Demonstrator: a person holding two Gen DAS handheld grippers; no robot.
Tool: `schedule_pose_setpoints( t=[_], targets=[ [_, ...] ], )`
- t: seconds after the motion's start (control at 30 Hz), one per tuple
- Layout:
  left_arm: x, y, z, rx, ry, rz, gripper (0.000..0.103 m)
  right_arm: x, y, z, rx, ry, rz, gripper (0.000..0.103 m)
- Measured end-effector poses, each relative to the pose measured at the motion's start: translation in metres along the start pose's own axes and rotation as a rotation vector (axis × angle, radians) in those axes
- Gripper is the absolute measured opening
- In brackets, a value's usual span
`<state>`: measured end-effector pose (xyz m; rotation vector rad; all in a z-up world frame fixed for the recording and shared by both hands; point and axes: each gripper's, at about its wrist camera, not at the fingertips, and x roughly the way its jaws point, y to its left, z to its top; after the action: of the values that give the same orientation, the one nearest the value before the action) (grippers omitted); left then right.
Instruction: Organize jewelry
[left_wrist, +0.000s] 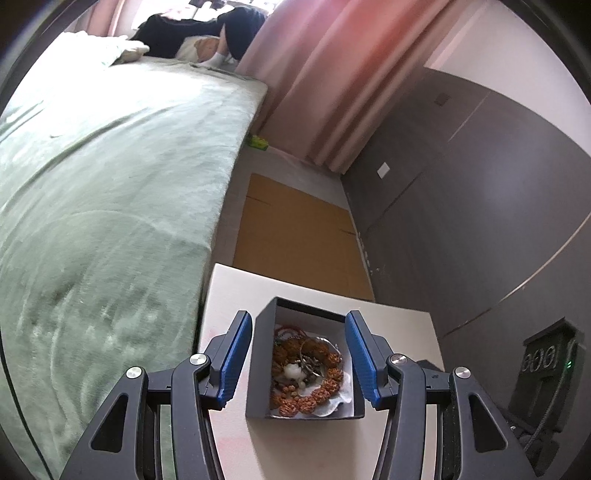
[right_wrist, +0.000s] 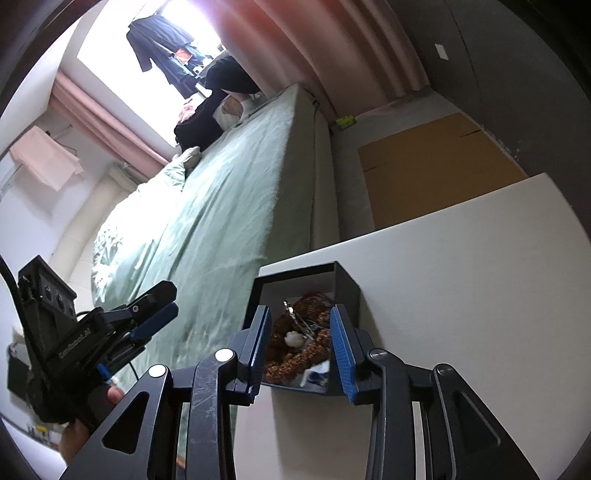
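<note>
A small dark open box (left_wrist: 258, 369) sits on a white table (left_wrist: 236, 295). It holds brown beaded jewelry (left_wrist: 325, 387), a metal ring piece (left_wrist: 310, 354) and a white pendant (left_wrist: 295, 372). My left gripper (left_wrist: 299, 362) is open, its blue pads outside the box's two sides, apart from them. In the right wrist view the same box (right_wrist: 347, 284) holds the beads (right_wrist: 291, 362) and pendant (right_wrist: 293, 339). My right gripper (right_wrist: 301, 350) is open over the box's near end, empty. The left gripper (right_wrist: 147, 314) shows at the left, off the table edge.
A bed with a green cover (left_wrist: 110, 184) lies to the left of the table. Flat cardboard (left_wrist: 295, 236) lies on the floor beyond. A dark wardrobe (left_wrist: 461, 203) stands at the right. Pink curtains (left_wrist: 332, 74) hang behind.
</note>
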<state>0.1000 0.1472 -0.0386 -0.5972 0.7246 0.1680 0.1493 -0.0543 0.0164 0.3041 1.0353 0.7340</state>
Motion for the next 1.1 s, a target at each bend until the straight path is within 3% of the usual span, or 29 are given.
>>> schedule_pose_setpoints(
  t=[0.27, 0.47, 0.6, 0.77, 1.0, 1.1],
  targets=[
    [-0.006, -0.028, -0.019, 0.082, -0.002, 0.039, 0.054, -0.027, -0.011, 0.003, -0.007, -0.018, -0.052, 0.036],
    [-0.018, -0.05, -0.033, 0.141, -0.022, 0.056, 0.062, -0.055, -0.027, -0.001, 0.003, -0.032, -0.095, 0.037],
    [-0.025, -0.062, -0.045, 0.169, -0.035, 0.078, 0.071, -0.076, -0.034, -0.005, -0.005, -0.053, -0.122, 0.054],
    [-0.031, -0.074, -0.06, 0.203, -0.045, 0.104, 0.081, -0.098, -0.038, -0.011, -0.021, -0.067, -0.161, 0.058],
    [-0.046, -0.085, -0.078, 0.224, -0.046, 0.098, 0.095, -0.122, -0.048, -0.026, -0.013, -0.08, -0.215, 0.09],
    [-0.056, -0.091, -0.084, 0.241, -0.043, 0.094, 0.099, -0.131, -0.053, -0.031, -0.011, -0.079, -0.215, 0.097]
  ],
)
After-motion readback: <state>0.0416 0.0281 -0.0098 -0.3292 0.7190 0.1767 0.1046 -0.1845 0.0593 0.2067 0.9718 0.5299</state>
